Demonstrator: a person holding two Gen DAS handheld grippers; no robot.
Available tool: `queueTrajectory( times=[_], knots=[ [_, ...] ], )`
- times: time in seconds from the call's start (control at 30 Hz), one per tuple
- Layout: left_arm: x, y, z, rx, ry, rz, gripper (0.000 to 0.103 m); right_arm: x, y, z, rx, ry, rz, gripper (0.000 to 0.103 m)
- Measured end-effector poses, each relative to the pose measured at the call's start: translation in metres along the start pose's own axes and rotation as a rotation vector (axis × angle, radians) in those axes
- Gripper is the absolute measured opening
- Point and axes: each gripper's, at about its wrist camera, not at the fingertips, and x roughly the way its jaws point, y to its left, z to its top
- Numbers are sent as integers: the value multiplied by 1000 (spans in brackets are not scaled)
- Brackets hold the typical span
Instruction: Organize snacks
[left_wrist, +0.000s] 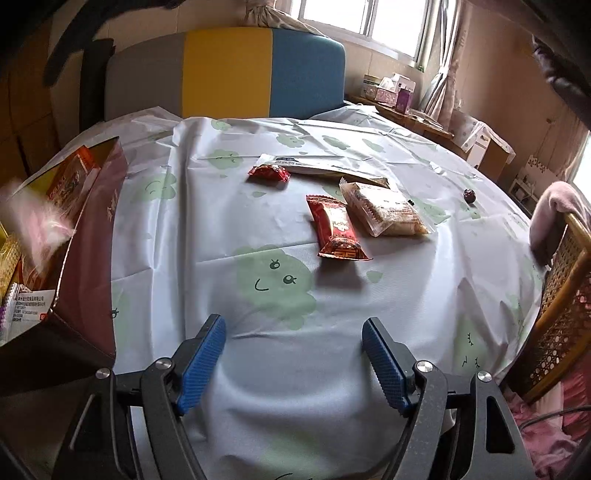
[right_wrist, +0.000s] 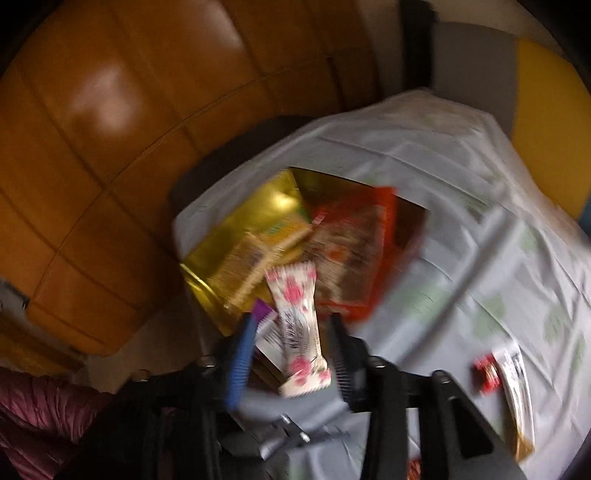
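Observation:
My left gripper (left_wrist: 293, 338) is open and empty, low over the near part of the table. Ahead of it lie a red wrapped snack (left_wrist: 338, 230), a clear-wrapped cake (left_wrist: 386, 210), a small red candy (left_wrist: 269, 172) and a flat white packet (left_wrist: 314, 168). A dark red box (left_wrist: 92, 236) with a gold inside stands at the left and holds several snacks. My right gripper (right_wrist: 291, 328) is above that box (right_wrist: 236, 225), with a white packet with pink flowers (right_wrist: 297, 325) between its jaws. The view is blurred, so the grip is unclear. The same packet shows blurred in the left wrist view (left_wrist: 37, 225).
A small dark round sweet (left_wrist: 469, 194) lies at the far right of the tablecloth (left_wrist: 229, 206). A wicker chair (left_wrist: 565, 295) stands at the right edge, a padded yellow and blue chair back (left_wrist: 229, 70) behind the table, and a wooden cabinet (right_wrist: 96, 122) to the left.

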Motion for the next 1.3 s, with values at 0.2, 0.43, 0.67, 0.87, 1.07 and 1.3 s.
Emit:
queueTrajectory(
  times=[0.2, 0.43, 0.67, 0.87, 1.07, 1.3],
  knots=[
    [0, -1, -2, 10, -6, 10, 77, 4, -7, -12, 36, 21, -39, 43],
    [1, -1, -1, 11, -6, 12, 77, -22, -63, -53, 203, 14, -148, 43],
    [2, -2, 0, 15, -1, 20, 77, -62, -139, -124, 393, 36, -398, 43],
    [3, -2, 2, 12, 18, 27, 77, -102, -215, -197, 700, -25, -621, 43],
    [5, -2, 6, -6, 48, 38, 78, -114, -241, -211, 876, -28, -637, 43],
    [8, -5, 8, -14, 69, 56, 81, -88, -232, -204, 775, 77, -606, 43]
  ],
)
